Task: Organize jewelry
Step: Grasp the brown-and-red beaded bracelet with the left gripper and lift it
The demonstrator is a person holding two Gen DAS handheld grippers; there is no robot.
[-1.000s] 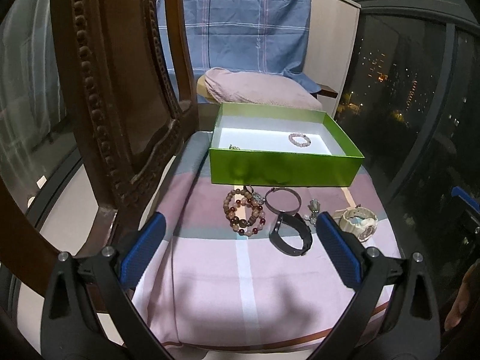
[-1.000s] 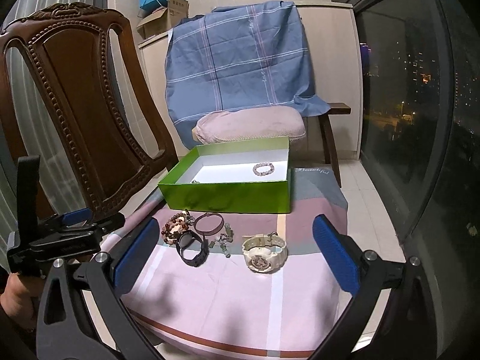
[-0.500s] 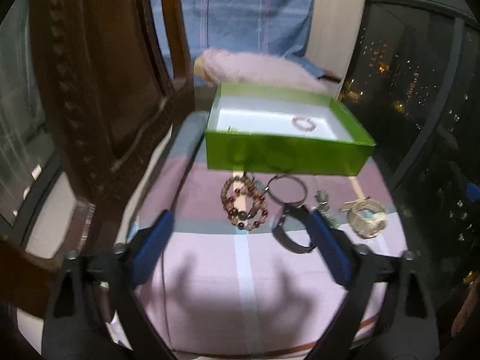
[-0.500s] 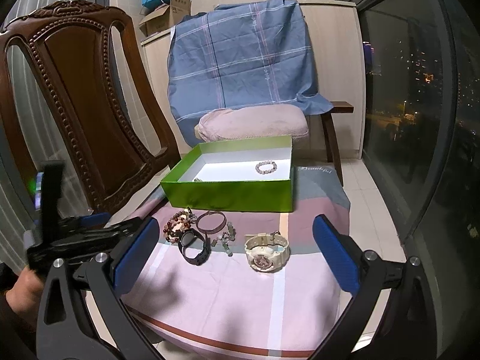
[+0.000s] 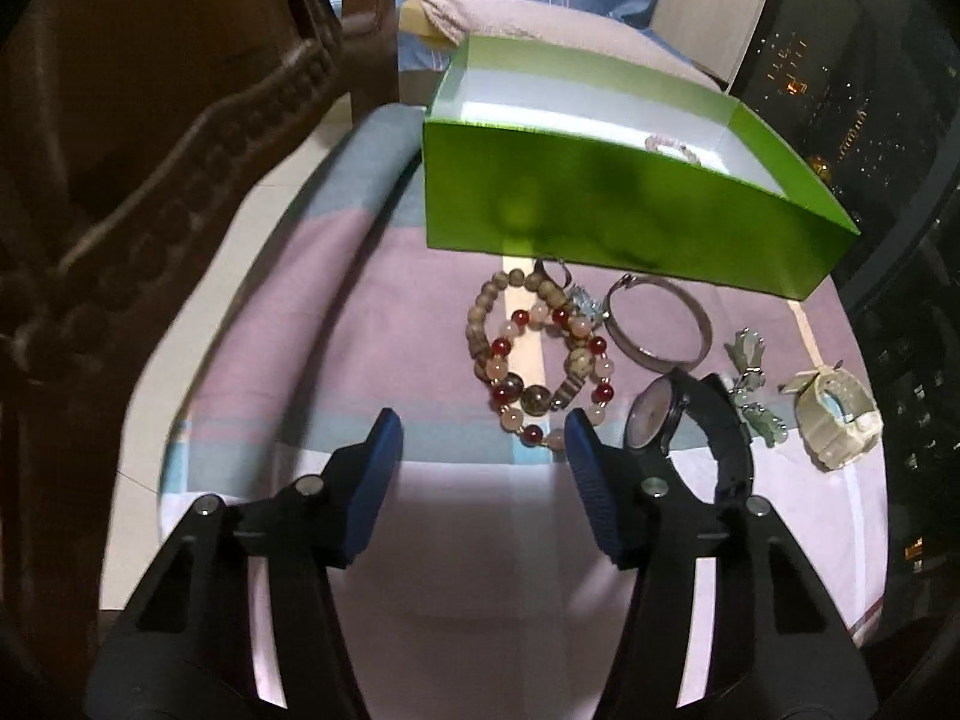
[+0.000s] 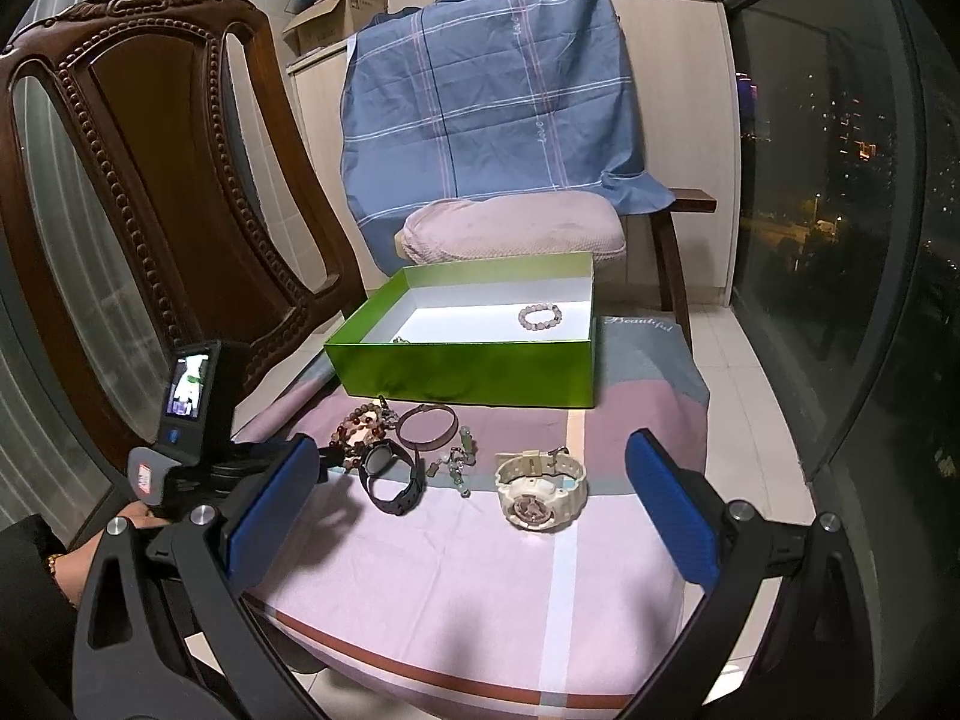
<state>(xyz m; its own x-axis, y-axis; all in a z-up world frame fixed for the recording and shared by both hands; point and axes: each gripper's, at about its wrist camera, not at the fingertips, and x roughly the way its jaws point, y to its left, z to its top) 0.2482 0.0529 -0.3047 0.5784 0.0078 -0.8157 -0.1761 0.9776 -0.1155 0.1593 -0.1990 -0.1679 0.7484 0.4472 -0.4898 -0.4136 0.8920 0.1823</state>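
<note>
On the striped cloth lie beaded bracelets (image 5: 540, 354) (image 6: 360, 429), a metal bangle (image 5: 657, 324) (image 6: 427, 425), a black watch (image 5: 690, 426) (image 6: 390, 474), a green charm string (image 5: 750, 384) (image 6: 459, 462) and a cream watch (image 5: 837, 414) (image 6: 540, 495). Behind them stands a green box (image 5: 600, 216) (image 6: 468, 369) holding a pale bead bracelet (image 6: 540, 317). My left gripper (image 5: 480, 426) hangs low just before the beaded bracelets, its jaws closing with nothing between them. My right gripper (image 6: 468, 468) stands open above the cloth, empty.
A carved wooden chair back (image 6: 150, 180) rises at the left. A pink cushion (image 6: 510, 228) and blue plaid sheet (image 6: 492, 102) lie behind the box. A dark window (image 6: 840, 180) runs along the right. A hand (image 6: 78, 552) holds the left gripper.
The left gripper has dropped and moved in toward the beaded bracelets, tilting downward, and its jaws have narrowed. The right gripper has stayed in place.
</note>
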